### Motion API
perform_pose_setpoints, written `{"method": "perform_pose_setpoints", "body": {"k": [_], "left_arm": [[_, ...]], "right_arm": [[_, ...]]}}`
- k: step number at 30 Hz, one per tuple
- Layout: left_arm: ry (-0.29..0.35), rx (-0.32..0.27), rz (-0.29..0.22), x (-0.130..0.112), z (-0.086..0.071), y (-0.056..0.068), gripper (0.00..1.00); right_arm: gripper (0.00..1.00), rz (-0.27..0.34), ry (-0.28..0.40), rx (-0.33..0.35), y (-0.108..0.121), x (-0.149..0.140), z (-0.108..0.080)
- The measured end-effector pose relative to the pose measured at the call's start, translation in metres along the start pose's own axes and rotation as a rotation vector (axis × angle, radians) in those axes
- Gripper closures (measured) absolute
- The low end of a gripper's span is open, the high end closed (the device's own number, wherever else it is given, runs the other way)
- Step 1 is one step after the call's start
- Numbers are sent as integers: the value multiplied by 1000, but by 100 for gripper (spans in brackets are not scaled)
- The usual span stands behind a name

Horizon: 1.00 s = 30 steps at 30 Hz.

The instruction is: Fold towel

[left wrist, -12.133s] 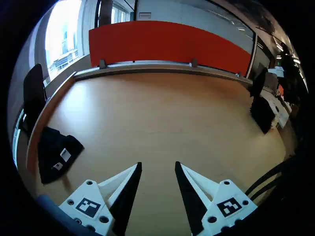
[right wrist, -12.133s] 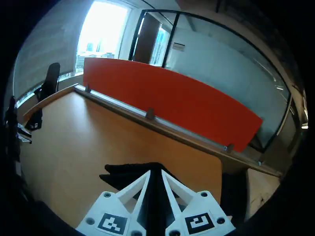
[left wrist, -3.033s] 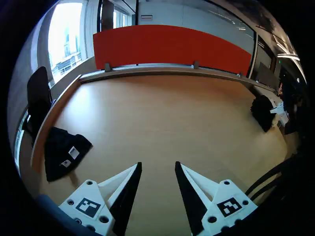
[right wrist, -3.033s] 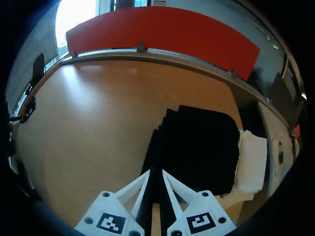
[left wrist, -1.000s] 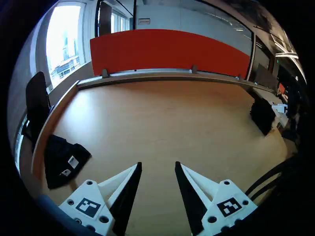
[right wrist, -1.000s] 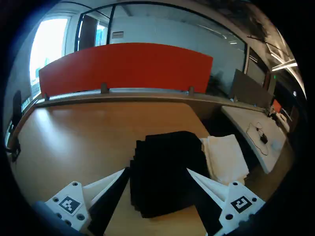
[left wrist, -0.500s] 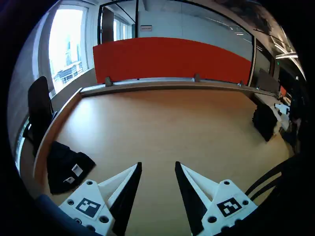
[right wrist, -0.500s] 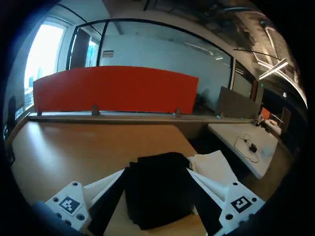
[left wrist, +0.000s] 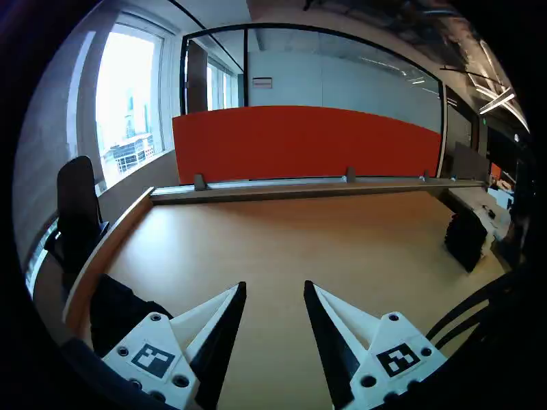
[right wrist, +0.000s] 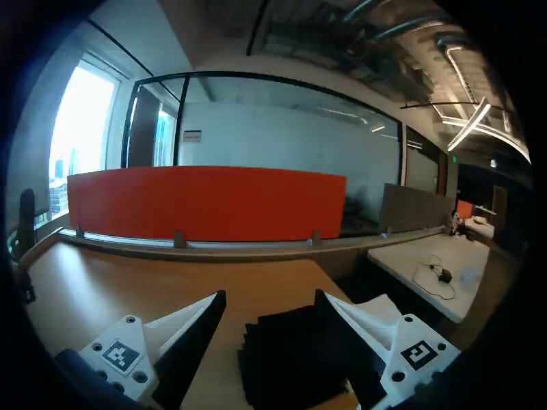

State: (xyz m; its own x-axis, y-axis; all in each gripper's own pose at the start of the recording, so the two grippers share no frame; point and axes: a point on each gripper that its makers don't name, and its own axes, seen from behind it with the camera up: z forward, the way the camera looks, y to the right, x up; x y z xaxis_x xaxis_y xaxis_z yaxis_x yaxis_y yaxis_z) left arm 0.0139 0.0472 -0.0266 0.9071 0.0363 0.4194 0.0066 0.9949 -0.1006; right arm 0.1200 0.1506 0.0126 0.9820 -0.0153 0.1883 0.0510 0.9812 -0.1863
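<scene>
A stack of folded black towels [right wrist: 294, 355] lies on the wooden table [right wrist: 102, 287] just below and ahead of my right gripper [right wrist: 270, 295], which stands open above it with nothing between its fingers. The same stack [left wrist: 466, 239] sits at the table's far right edge in the left gripper view. A crumpled black towel [left wrist: 113, 311] lies at the table's left edge, partly hidden behind the left finger of my left gripper [left wrist: 273, 287]. That gripper is open and empty, hovering over bare wood.
A red divider panel [left wrist: 308, 140] runs along the table's far edge. A black office chair [left wrist: 75, 212] stands at the left by the windows. A white desk [right wrist: 437, 266] with a cable lies to the right of the table.
Three seconds ago the right gripper was shut on a black towel at the stack; it has since opened and let go. Both grippers have lifted and tilted upward, so the table sits lower in view.
</scene>
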Motion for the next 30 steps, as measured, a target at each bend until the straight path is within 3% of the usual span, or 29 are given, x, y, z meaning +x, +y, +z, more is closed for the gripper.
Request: {"method": "perform_pose_setpoints", "body": {"k": [14,30], "left_arm": [[194,43,-3,61,-6,-14,39],[309,70,-5,99,-15,-27,39]], "right_arm": [[0,-11,75,179,-56,31,-18],[0,-18,103,222,-88,56,-29]]}}
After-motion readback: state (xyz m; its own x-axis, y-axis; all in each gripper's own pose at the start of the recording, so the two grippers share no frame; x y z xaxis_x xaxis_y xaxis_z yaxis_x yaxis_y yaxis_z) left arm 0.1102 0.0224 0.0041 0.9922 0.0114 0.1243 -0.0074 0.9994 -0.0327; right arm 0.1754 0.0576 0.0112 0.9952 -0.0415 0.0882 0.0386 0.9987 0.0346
